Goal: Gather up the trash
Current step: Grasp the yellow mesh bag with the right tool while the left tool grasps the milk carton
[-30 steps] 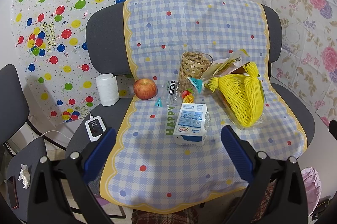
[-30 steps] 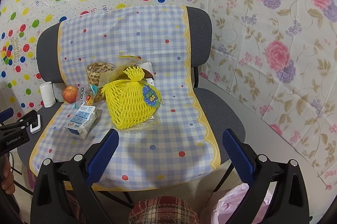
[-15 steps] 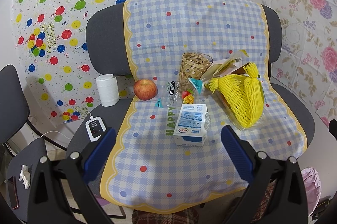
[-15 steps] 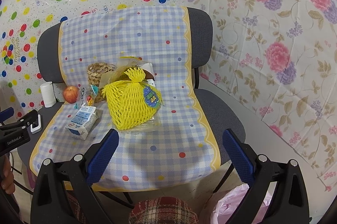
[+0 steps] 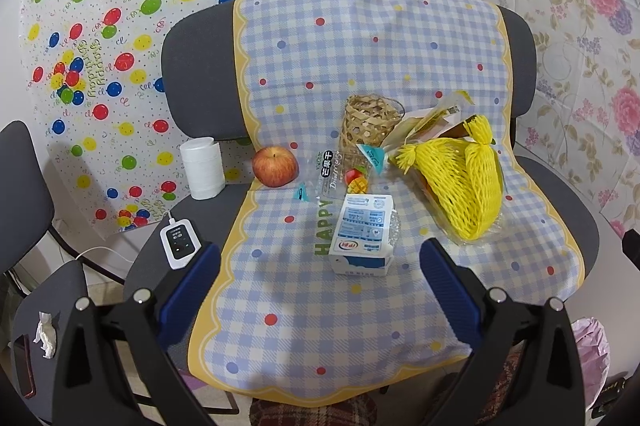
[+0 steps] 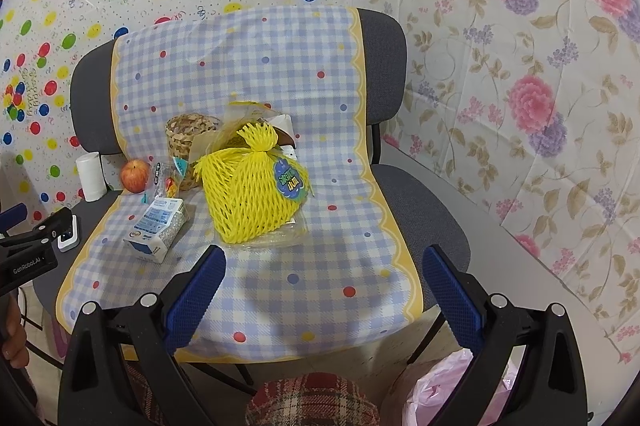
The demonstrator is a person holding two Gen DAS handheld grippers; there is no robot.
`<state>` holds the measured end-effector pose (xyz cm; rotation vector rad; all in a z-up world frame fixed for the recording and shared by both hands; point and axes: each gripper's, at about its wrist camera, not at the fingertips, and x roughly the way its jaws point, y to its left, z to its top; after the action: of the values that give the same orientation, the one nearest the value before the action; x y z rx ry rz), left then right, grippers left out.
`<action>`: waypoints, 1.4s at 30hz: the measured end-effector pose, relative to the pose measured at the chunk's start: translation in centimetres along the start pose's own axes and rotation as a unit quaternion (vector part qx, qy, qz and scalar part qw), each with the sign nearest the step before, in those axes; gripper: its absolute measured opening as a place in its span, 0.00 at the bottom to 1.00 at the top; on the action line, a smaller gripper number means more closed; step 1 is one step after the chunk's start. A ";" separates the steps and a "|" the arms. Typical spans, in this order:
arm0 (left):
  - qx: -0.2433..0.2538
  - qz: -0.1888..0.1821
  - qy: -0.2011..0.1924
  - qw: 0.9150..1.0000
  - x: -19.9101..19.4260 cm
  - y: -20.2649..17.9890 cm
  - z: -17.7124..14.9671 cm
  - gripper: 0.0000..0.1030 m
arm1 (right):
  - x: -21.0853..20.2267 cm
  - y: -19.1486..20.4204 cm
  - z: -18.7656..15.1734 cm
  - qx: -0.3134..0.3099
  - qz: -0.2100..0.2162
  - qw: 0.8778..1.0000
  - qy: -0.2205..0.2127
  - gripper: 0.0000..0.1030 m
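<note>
On the checked cloth [image 5: 360,306] over the chair seat lie a blue-and-white milk carton [image 5: 362,234] [image 6: 156,230], a clear dried-mango wrapper [image 5: 340,173], a small teal scrap [image 5: 301,193], a yellow foam net [image 5: 456,181] [image 6: 252,193] over a plastic tray, and crumpled packaging [image 5: 432,121] behind it. My left gripper [image 5: 320,286] is open and empty, just short of the carton. My right gripper [image 6: 324,290] is open and empty, in front of the yellow net. A pink trash bag [image 6: 436,390] [image 5: 592,350] sits below at the right.
An apple [image 5: 275,165], a woven basket [image 5: 370,121], a white roll [image 5: 202,167] and a small white device with a cable [image 5: 180,244] rest on the chair. A second chair [image 5: 24,185] stands to the left. Patterned sheets cover the wall behind.
The right wrist view has shifted slightly. The left gripper has not moved, and both stay open.
</note>
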<state>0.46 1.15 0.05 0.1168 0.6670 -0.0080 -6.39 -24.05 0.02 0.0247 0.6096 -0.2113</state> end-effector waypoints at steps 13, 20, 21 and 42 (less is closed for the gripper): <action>-0.010 0.001 0.041 0.999 6.7 2.4 0.4 0.94 | 7.0 4.6 1.4 -0.067 0.046 0.997 -0.013 0.95; 0.015 0.024 0.065 0.997 12.1 3.0 0.4 0.94 | 13.7 8.7 2.8 -0.091 0.066 0.993 0.016 0.94; 0.011 0.028 0.069 0.997 12.8 3.3 0.4 0.94 | 14.6 9.2 2.9 -0.094 0.067 0.993 0.023 0.93; -0.015 -0.021 0.074 0.997 15.0 4.1 -0.2 0.94 | 21.3 11.6 7.1 -0.102 0.059 0.992 0.044 0.16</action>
<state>12.31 5.69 -8.93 0.0754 0.8171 -0.0293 17.00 -17.35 -6.81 -0.1267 0.7134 -0.0329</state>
